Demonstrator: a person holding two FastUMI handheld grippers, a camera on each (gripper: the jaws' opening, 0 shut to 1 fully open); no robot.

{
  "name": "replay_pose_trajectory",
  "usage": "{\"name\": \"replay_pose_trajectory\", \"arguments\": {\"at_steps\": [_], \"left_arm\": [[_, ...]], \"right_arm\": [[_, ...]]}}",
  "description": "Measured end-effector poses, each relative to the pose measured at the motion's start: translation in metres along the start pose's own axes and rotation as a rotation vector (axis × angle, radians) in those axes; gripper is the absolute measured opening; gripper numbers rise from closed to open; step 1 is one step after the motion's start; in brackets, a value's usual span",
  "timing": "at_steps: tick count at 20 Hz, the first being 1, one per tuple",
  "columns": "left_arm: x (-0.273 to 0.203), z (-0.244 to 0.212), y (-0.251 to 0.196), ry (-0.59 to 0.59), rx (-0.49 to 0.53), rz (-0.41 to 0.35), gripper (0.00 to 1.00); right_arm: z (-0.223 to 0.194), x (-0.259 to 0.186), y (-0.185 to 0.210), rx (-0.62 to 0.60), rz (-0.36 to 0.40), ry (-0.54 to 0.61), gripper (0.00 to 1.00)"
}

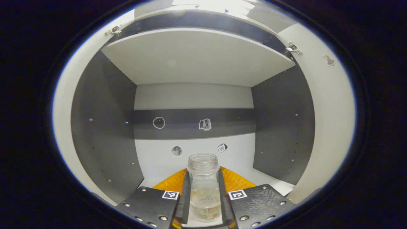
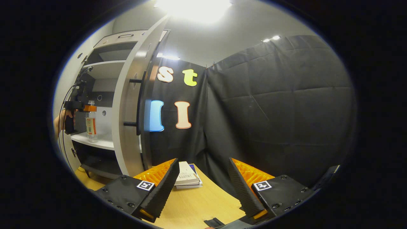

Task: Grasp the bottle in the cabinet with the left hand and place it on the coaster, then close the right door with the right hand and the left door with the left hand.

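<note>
Left gripper [image 1: 204,194] clamps the bottle [image 1: 203,190] under the cabinet's shelf [image 1: 197,57]

Cabinet [image 1: 95,133] interior, doors open at both frame edges. Shelf [image 1: 197,57] across the top. Stickers on the back wall, centre. Bottle [image 1: 204,187], uncapped, bottom centre, clamped between the left gripper's [image 1: 204,203] fingers.

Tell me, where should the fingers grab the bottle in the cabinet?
Grab the bottle around its straight round body, below the wider neck, coming level from the open cabinet front. It stands upright on the shelf, so its sides are free. The left gripper already clasps it like that.
</note>
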State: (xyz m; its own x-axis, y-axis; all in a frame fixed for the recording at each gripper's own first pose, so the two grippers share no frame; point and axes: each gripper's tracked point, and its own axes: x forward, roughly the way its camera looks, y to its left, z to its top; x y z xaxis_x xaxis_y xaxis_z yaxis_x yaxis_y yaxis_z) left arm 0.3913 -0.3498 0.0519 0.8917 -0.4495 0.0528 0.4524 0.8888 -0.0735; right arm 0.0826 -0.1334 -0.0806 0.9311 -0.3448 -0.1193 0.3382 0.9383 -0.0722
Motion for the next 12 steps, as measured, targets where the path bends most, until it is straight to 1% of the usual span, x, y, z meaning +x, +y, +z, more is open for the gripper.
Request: {"name": "replay_pose_trajectory", "arguments": {"at_steps": [2,6,12], "left_arm": [[-0.017,0.002,-0.003,-0.003,0.0,0.01,0.41],[-0.055,0.004,-0.005,-0.002,0.0,0.04,0.41],[-0.102,-0.005,-0.012,0.001,0.004,0.068,0.41]], "right_arm": [[0.001,-0.006,-0.005,0.011,0.016,0.0,0.96],[-0.003,-0.021,-0.021,0.025,0.044,0.006,0.97],[-0.007,-0.038,-0.035,0.039,0.086,0.011,0.96]]}}
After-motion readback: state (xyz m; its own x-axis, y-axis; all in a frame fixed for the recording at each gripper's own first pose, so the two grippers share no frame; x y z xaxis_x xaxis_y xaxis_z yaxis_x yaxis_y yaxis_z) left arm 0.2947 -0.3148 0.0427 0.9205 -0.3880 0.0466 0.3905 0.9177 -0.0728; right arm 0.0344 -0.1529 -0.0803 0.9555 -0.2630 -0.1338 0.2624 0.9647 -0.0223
